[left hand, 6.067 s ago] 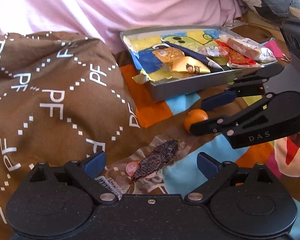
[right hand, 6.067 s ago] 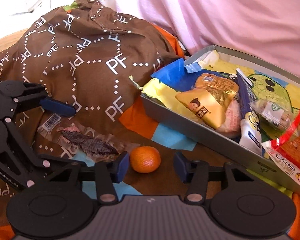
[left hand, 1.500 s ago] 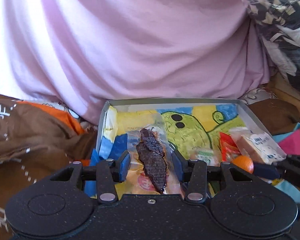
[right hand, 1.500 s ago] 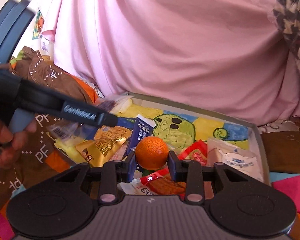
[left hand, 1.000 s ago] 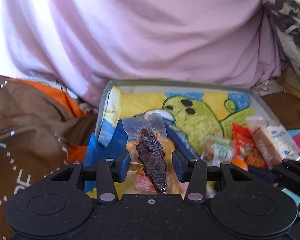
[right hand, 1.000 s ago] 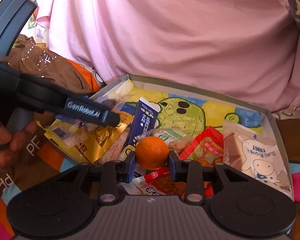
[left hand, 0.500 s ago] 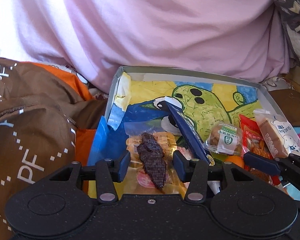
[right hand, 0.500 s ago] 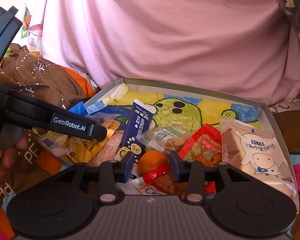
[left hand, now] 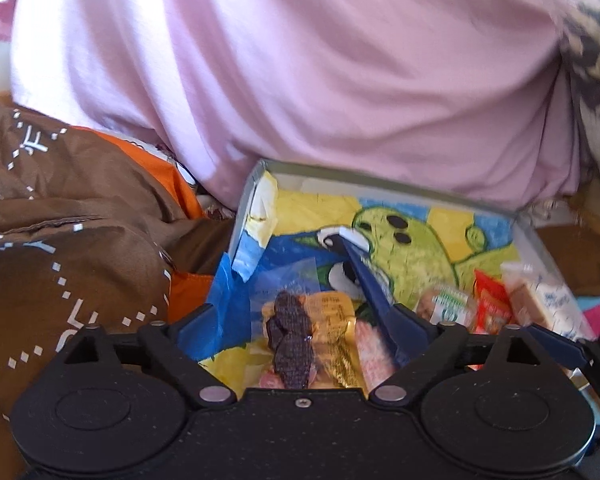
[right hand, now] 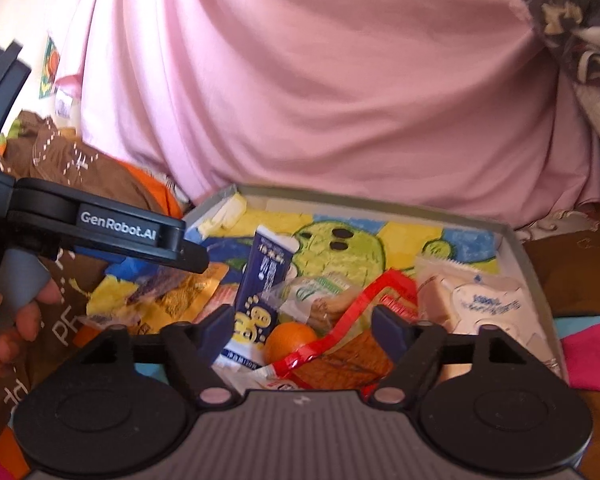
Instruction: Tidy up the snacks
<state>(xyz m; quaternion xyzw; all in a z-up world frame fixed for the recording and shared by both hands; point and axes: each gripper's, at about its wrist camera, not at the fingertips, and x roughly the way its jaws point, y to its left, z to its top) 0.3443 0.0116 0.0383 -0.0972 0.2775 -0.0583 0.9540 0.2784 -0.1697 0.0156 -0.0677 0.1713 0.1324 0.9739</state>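
**Both snacks dropped in the tray, both tools released**

You hold a tool in each hand above a shallow grey tray [right hand: 536,268] lined with a cartoon drawing of a green creature. The tray sits on a patchwork of coloured cloth, with a pink sheet [right hand: 320,92] hanging behind it and a brown printed fabric [left hand: 60,264] bunched to its left.

The left tool [left hand: 300,320] has its jaws spread wide. Between them, untouched by either finger, lies the dried meat strip [left hand: 290,344] in its clear wrapper, resting on a gold packet [left hand: 332,316] at the near left of the tray.

The right tool [right hand: 303,326] is also spread open. The small orange [right hand: 290,340] sits in the tray between its fingers, clear of both, wedged beside a tall blue packet [right hand: 262,280] and a red wrapper [right hand: 364,312]. A white toast packet [right hand: 472,300] lies at the tray's right end.

The step in hand looks like the release: both items appear delivered and let go. Whether more snacks remain outside the tray cannot be told, as neither view shows loose snacks on the cloth.

Your next move likely calls for lifting both tools straight up and back, so the open fingers do not catch a wrapper or nudge the orange. Mind that the two tools are near each other, the left reaching across the right's view.
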